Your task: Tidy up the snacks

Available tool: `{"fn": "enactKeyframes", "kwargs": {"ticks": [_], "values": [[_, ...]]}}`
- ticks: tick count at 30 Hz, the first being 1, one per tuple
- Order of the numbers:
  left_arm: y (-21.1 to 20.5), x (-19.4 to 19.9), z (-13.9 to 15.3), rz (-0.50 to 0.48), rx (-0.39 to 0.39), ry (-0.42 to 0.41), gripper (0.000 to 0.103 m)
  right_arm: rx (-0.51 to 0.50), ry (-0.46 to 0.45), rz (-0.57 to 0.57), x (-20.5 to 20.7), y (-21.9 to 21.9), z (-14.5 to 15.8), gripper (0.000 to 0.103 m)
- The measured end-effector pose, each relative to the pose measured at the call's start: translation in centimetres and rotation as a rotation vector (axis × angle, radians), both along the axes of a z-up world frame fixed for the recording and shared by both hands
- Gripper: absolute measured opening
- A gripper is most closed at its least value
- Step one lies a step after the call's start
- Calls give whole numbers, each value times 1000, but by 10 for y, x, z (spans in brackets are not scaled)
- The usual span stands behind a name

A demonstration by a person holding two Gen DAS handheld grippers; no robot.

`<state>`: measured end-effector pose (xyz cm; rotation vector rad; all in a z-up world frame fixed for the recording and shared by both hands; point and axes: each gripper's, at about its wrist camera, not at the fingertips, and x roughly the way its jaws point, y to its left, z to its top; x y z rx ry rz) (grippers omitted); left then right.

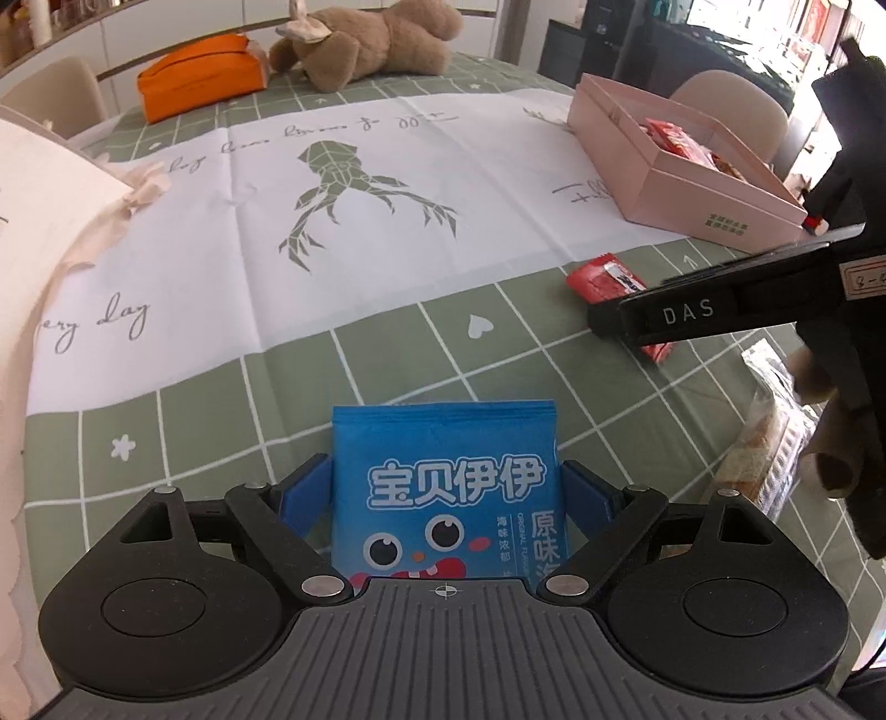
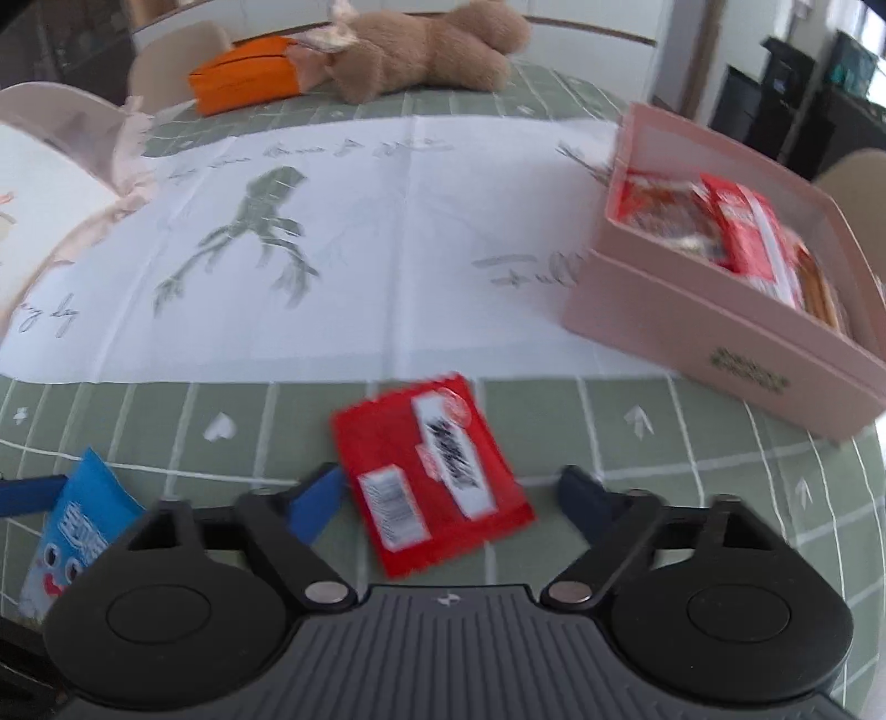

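A blue snack packet (image 1: pixel 448 482) with a cartoon face lies on the green checked tablecloth between the blue fingers of my left gripper (image 1: pixel 448 487), which stand on either side of it, wide apart; it also shows in the right wrist view (image 2: pixel 83 526). A red snack packet (image 2: pixel 432 476) lies flat between the open fingers of my right gripper (image 2: pixel 451 493), untouched. In the left wrist view the red packet (image 1: pixel 606 277) sits partly behind the right gripper's black body. An open pink box (image 2: pixel 720 327) holding red packets stands at the right.
A brown plush bear (image 1: pixel 371 44) and an orange pouch (image 1: pixel 199 77) lie at the table's far side. A clear-wrapped pastry pack (image 1: pixel 769 443) lies at the right edge. A white bag (image 1: pixel 44 210) stands at the left. The white deer-print cloth (image 1: pixel 332 221) covers the middle.
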<state>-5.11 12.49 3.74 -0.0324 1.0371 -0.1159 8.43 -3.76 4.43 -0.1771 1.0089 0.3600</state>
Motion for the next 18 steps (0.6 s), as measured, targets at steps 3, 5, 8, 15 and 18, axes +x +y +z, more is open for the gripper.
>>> {"fn": "enactKeyframes", "kwargs": {"ticks": [3, 5, 8, 15, 18], "values": [[-3, 1, 0, -11, 11, 13, 92, -22, -3, 33, -6, 2, 5, 51], [-6, 2, -1, -19, 30, 15, 93, -31, 5, 23, -10, -5, 8, 47], [-10, 3, -2, -24, 22, -1, 93, -44, 15, -24, -18, -24, 10, 45], [-24, 8, -2, -59, -34, -9, 93, -23, 53, -95, -37, -67, 12, 44], [-30, 8, -4, -73, -9, -14, 93, -16, 56, -102, -38, -69, 8, 60]]}}
